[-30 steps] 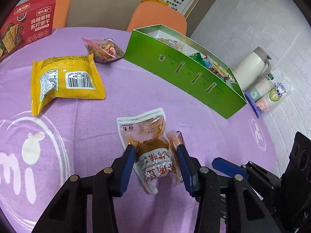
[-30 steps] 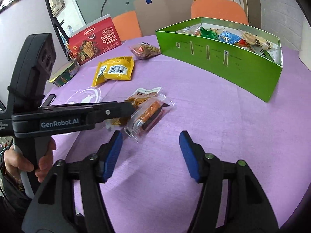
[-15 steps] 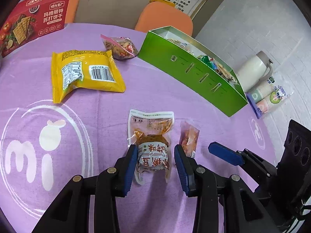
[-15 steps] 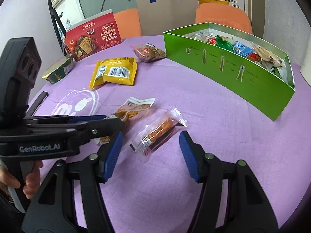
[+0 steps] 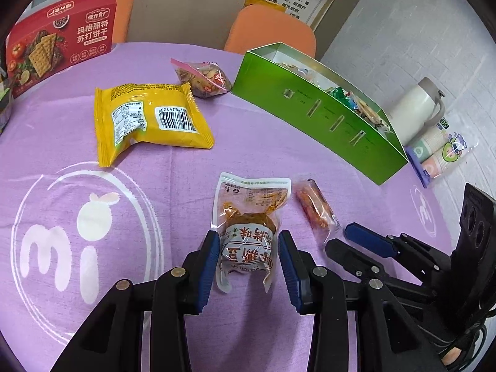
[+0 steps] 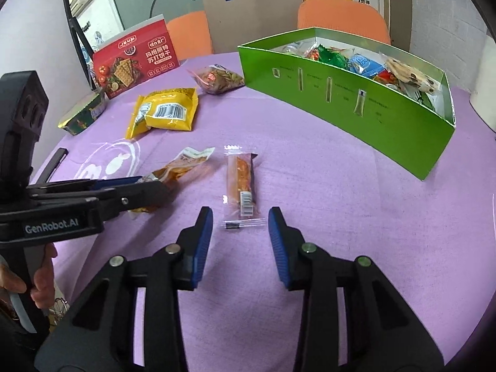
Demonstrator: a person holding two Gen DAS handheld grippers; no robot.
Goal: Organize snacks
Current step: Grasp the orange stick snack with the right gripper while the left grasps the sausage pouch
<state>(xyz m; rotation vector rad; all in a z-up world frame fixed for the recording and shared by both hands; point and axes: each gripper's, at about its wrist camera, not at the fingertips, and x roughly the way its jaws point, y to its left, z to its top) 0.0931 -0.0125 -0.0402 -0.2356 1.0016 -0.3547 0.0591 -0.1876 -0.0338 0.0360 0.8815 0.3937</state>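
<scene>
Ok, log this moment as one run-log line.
left gripper: shut on tofu pouch | right gripper: open, jaws just closing, slim snack bar between fingertips, ungripped | green box: part filled

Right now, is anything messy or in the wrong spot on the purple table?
Yes. Four snacks lie loose on the purple cloth instead of in the green box: a yellow packet, a small clear bag, a tofu pouch and a thin orange stick pack. Nothing looks spilled or torn.

Purple-clothed table, orange chairs, white brick wall
</scene>
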